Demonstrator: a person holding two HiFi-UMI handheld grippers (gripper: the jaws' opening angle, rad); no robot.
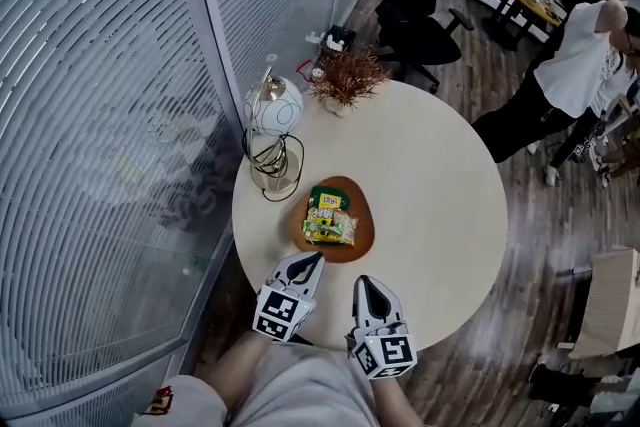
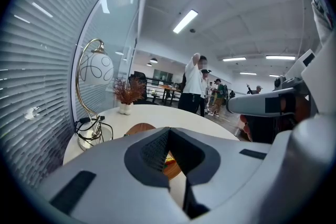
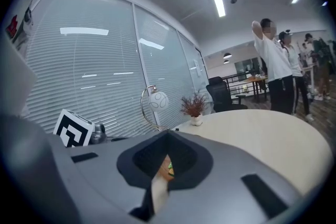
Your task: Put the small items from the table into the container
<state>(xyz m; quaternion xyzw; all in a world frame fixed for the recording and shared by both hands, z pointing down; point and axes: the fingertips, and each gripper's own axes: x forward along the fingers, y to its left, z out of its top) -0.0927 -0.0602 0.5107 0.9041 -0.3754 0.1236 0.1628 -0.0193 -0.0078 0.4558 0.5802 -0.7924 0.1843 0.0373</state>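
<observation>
A brown wooden dish (image 1: 352, 192) lies on the round cream table (image 1: 430, 185) and holds green and yellow snack packets (image 1: 330, 219). My left gripper (image 1: 318, 258) hovers at the dish's near edge with its jaws together and nothing in them. My right gripper (image 1: 360, 280) sits just right of it, over the table's near edge, also shut and empty. In the left gripper view the left gripper (image 2: 169, 131) points over the dish (image 2: 137, 128). In the right gripper view the right gripper (image 3: 168, 134) shows a sliver of packet (image 3: 169, 167) through the gap behind its tips.
A globe lamp (image 1: 273, 108) with a coiled cord (image 1: 272, 158) stands at the table's left edge, a small dried plant (image 1: 346, 78) at the far edge. A glass wall with blinds runs along the left. A black office chair (image 1: 415, 10) and standing people (image 1: 570, 65) are beyond the table.
</observation>
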